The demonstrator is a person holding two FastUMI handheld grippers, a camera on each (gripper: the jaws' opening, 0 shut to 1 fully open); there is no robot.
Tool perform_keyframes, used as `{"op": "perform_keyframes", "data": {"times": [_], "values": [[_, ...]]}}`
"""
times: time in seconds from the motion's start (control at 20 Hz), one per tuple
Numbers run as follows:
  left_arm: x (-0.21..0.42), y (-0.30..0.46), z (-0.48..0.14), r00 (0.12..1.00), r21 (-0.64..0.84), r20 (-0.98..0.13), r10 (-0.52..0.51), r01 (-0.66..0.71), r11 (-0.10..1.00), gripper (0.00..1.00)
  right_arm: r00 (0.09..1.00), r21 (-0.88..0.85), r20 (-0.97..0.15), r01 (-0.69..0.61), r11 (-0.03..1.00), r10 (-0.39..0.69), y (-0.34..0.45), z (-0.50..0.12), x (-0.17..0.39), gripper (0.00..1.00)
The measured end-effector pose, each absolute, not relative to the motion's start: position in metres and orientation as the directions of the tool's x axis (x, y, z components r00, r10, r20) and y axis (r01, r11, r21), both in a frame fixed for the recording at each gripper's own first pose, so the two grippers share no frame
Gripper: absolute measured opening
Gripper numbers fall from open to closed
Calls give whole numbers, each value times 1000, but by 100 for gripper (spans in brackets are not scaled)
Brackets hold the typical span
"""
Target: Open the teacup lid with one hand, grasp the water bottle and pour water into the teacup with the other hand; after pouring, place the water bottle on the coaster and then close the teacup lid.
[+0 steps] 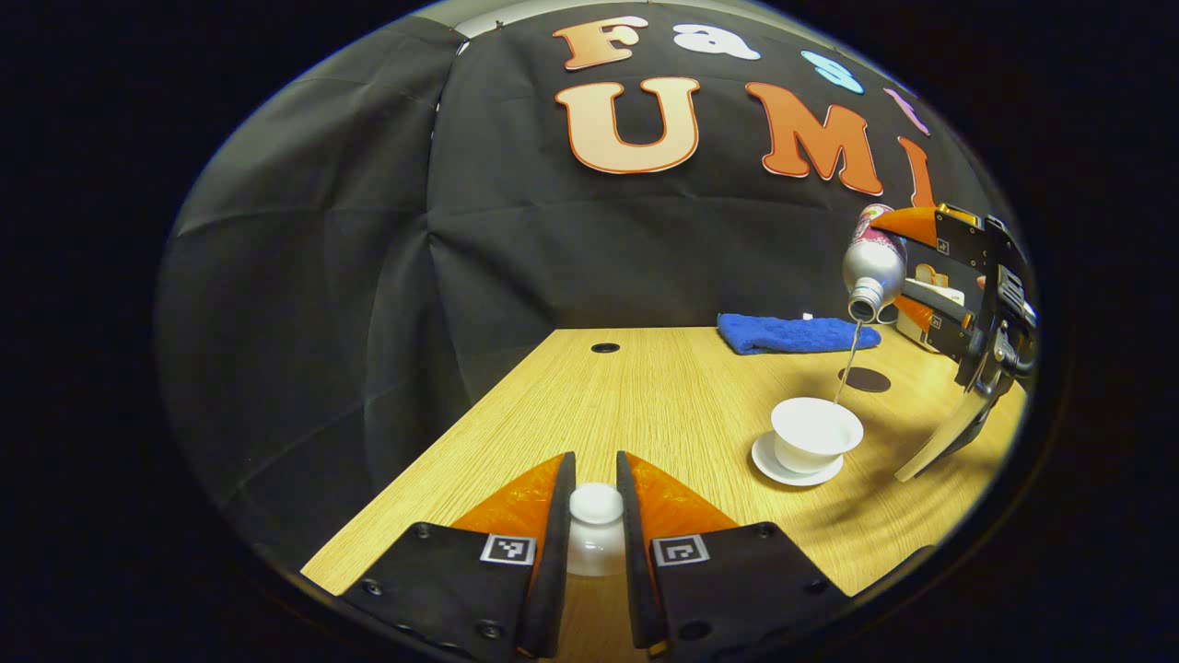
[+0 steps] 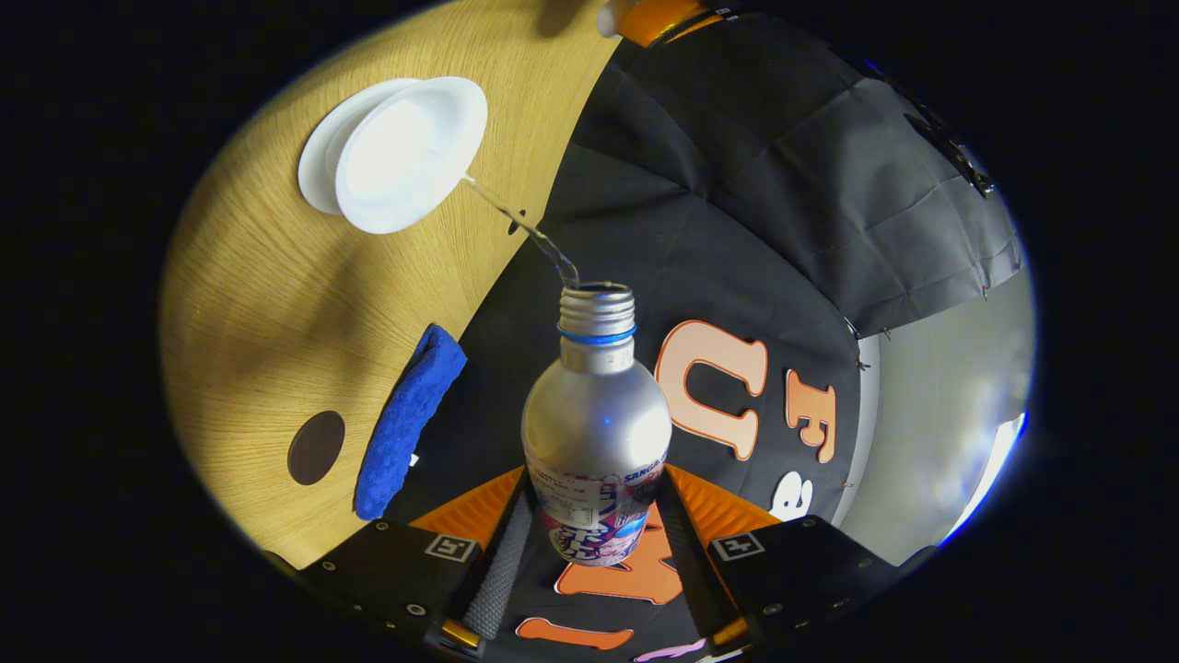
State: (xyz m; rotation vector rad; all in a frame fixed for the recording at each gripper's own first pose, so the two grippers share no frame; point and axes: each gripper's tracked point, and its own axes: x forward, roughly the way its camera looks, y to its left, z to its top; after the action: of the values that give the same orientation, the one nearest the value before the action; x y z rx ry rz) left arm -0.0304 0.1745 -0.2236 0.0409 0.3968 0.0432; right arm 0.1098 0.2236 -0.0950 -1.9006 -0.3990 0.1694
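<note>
1 blue cloth (image 1: 794, 333), dark coaster (image 1: 864, 378) behind teacup (image 1: 815, 433)

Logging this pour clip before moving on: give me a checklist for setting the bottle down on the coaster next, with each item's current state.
1. Lid off the teacup and held in the left tool: ok.
2. Right tool clamped on the water bottle: ok.
3. Stream landing in the teacup: ok.
4. Pouring finished: not ok, water is running from the tilted bottle.
5. Coaster free of objects, beside the blue cloth: ok.
6. Teacup fill level: cannot tell.
</note>
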Motion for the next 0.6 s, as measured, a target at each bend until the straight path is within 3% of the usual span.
{"op": "perform_keyframes", "data": {"times": [0.05,0.1,0.6], "values": [[-30,174,-224,922,49,-385,49,-33,998,29,931,-929,81,199,-311,355,224,-95,109,77],[-30,174,-224,922,49,-384,50,-34,998,33,930,-928,87,206,-311,356,224,-95,109,77],[-32,172,-223,923,56,-381,46,-27,998,32,919,-913,64,211,-349,389,232,-104,107,77]]}}
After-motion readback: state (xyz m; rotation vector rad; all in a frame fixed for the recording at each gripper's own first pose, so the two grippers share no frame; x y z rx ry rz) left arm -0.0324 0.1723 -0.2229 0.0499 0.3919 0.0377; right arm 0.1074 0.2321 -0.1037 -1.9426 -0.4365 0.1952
